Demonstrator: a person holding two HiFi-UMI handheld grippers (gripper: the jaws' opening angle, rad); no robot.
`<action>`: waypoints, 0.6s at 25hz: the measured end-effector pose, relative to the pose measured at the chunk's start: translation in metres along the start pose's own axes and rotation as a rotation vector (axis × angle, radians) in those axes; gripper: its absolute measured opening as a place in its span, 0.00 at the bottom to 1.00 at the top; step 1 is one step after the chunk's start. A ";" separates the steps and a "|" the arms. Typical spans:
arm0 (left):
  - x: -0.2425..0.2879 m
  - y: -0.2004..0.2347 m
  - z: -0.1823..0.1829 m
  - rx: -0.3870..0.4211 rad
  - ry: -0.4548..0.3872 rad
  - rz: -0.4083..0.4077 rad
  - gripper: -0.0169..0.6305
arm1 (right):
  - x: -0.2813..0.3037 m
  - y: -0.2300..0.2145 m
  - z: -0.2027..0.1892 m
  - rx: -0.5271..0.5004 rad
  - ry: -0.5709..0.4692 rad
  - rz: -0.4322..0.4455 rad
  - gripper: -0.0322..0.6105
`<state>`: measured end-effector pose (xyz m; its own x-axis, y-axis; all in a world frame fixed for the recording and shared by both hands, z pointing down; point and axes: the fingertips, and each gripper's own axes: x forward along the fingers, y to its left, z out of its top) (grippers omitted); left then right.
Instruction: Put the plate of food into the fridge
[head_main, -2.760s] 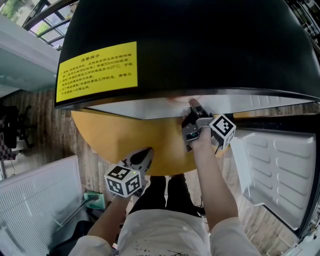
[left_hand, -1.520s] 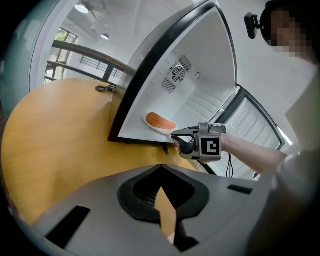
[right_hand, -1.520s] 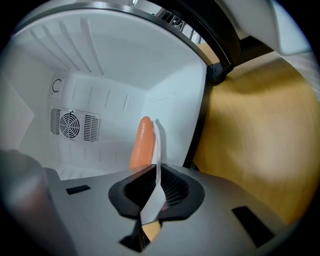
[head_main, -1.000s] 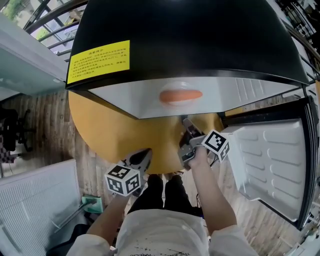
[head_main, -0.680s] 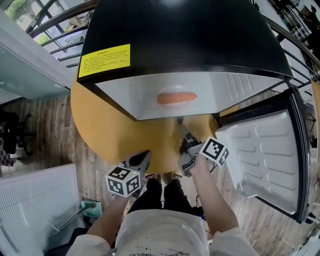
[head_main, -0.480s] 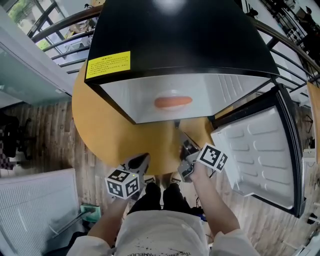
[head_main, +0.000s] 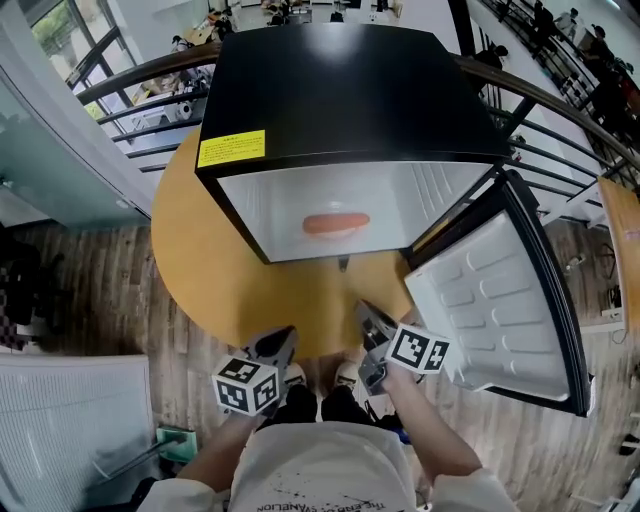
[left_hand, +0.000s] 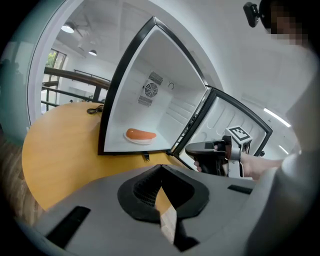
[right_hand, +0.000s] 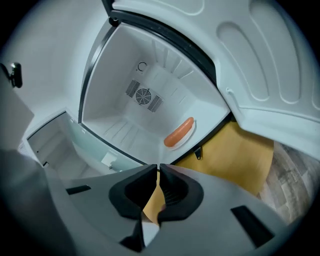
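A white plate with an orange sausage (head_main: 335, 224) lies on the floor of the open black fridge (head_main: 340, 90), which stands on a round yellow table (head_main: 210, 270). No gripper touches it. The same plate (left_hand: 140, 136) shows in the left gripper view, and the sausage (right_hand: 179, 132) in the right gripper view. My left gripper (head_main: 283, 337) and right gripper (head_main: 364, 310) hover at the table's near edge, apart from the fridge. The left gripper (left_hand: 161, 167) is shut with nothing in it, and so is the right gripper (right_hand: 158, 167).
The fridge door (head_main: 495, 300) stands swung open to the right, its white inner liner facing me. A dark metal railing (head_main: 560, 110) curves behind the table. A white panel (head_main: 70, 430) lies on the wooden floor at lower left. My right gripper's handle (left_hand: 215, 155) shows in the left gripper view.
The right gripper has drawn back from the fridge opening to the table's near edge. The head view has pulled back and now takes in the whole fridge, with the plate inside.
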<state>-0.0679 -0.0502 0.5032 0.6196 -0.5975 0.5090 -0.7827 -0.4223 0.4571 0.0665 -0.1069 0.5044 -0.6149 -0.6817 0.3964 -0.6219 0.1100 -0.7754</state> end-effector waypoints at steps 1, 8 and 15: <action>-0.003 -0.003 0.000 0.004 -0.002 0.005 0.06 | -0.006 0.002 -0.002 -0.021 0.002 -0.004 0.11; -0.018 -0.029 -0.003 0.044 -0.019 0.032 0.06 | -0.043 0.012 -0.016 -0.187 0.003 -0.043 0.11; -0.025 -0.039 -0.009 0.063 -0.019 0.051 0.06 | -0.067 0.018 -0.044 -0.335 0.030 -0.104 0.11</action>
<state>-0.0523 -0.0128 0.4790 0.5783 -0.6320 0.5159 -0.8156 -0.4330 0.3838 0.0747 -0.0277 0.4854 -0.5509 -0.6808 0.4827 -0.8033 0.2755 -0.5281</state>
